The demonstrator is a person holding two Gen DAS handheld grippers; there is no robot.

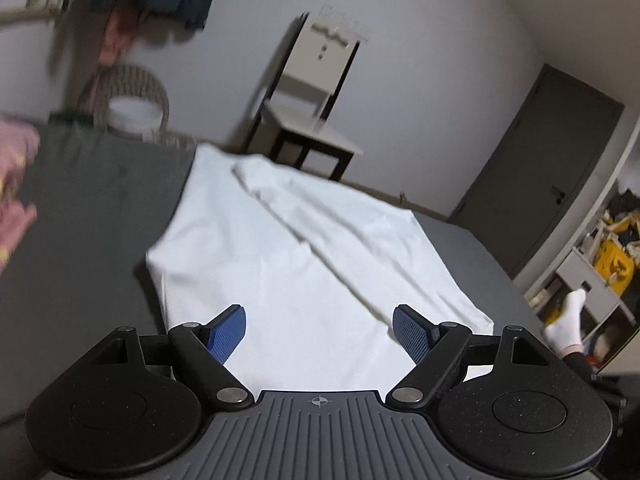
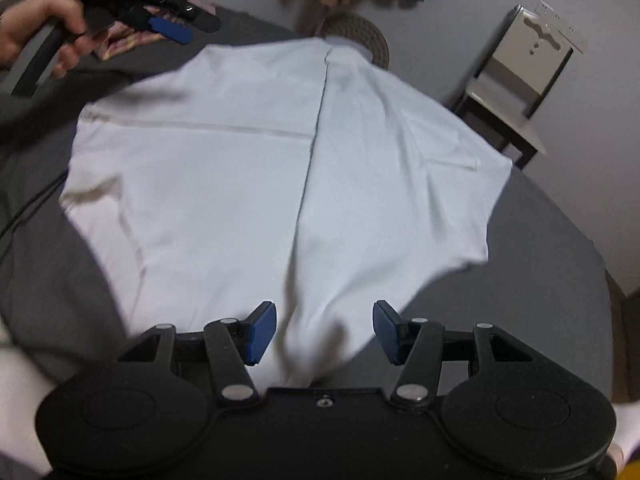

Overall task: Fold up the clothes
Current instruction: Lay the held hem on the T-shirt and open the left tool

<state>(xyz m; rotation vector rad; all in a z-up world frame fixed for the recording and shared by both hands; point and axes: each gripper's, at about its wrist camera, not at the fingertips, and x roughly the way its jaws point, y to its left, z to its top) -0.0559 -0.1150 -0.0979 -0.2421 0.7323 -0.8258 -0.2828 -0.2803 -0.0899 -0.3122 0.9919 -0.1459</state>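
White shirt [image 2: 224, 184] spread on a grey bed [image 2: 532, 264], both grippers empty.

The shirt is soft, creased cotton, one straight fold edge running down its middle. The left gripper [image 1: 319, 334] and right gripper [image 2: 324, 332], black with ribbed blue pads, hang over its near edge, jaws apart. Beyond stand a wicker basket [image 1: 132, 96], a dark-framed chair [image 1: 308, 120] and a grey door [image 1: 544, 168].

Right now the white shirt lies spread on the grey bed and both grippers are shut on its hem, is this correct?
Not quite. The white shirt does lie spread on the grey bed, but both grippers are open and hold nothing: the right gripper in the right wrist view, the left gripper in the left wrist view.
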